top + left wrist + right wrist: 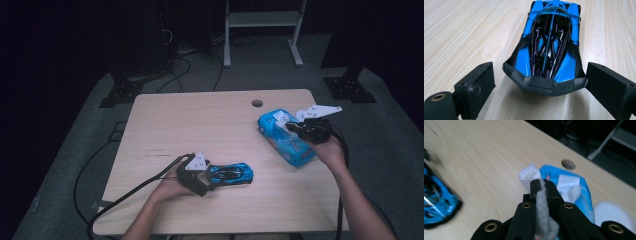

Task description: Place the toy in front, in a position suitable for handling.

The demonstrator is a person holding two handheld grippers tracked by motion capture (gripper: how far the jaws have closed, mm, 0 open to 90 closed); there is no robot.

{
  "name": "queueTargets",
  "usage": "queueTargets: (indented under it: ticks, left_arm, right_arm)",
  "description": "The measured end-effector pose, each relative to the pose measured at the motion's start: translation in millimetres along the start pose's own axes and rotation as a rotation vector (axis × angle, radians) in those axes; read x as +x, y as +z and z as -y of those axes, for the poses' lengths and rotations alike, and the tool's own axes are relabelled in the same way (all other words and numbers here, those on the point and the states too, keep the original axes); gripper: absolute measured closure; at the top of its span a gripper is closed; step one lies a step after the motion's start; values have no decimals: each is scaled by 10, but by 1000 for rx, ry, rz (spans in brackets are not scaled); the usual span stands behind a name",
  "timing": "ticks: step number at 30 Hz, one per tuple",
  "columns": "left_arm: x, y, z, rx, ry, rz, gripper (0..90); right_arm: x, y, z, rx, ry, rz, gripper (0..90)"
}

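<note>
A blue and black toy car (230, 173) rests on the wooden table (200, 120) near the front. My left gripper (212, 175) stands open around the car's tail (544, 85). One pad (606, 85) touches the bumper, and the other pad (477, 85) stays a little apart. At the right lies a blue pack of wipes (287, 140). My right gripper (542, 185) is shut on a white wipe (530, 173) just above the pack (584, 197). The wipe trails down between the jaws.
A round hole (257, 103) sits near the table's far edge. Cables run from both grippers off the front edge. A white metal stand (262, 20) and black stand feet (120, 92) occupy the dark floor behind.
</note>
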State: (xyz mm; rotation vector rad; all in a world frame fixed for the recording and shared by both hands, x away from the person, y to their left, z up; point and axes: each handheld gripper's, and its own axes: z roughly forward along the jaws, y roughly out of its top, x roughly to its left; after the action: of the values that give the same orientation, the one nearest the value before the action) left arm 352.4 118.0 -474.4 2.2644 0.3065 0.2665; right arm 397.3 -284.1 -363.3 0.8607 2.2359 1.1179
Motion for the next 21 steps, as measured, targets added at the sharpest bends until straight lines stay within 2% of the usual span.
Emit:
queueTargets:
  ticks: [3,7,8,9,11,13,15,18,21]
  left_arm:
    - [-7,-1,2,1,-5,1,88]
    - [-14,5,4,0,-4,0,88]
    - [-14,5,4,0,-4,0,88]
    - [-17,10,4,-4,-4,0,88]
    - [-19,14,2,-6,-3,1,88]
    - [-18,20,-2,-3,-5,6,88]
    - [-21,43,-8,3,-13,16,88]
    - [-15,67,-19,12,-13,25,89]
    - [-5,79,-27,11,-13,36,108]
  right_arm:
    - [159,-135,-131,-67,-16,-66,866]
    - [502,-229,-254,-131,-52,-203,866]
    - [502,-229,-254,-131,-52,-203,866]
    - [694,-205,-276,-130,-67,-271,865]
    - [869,-134,-269,-123,-68,-359,864]
    - [1022,-39,-246,-118,-58,-428,865]
    - [1128,55,-228,-126,-40,-513,864]
    - [1210,187,-206,-140,6,-611,860]
    - [1249,331,-157,-86,-27,-589,845]
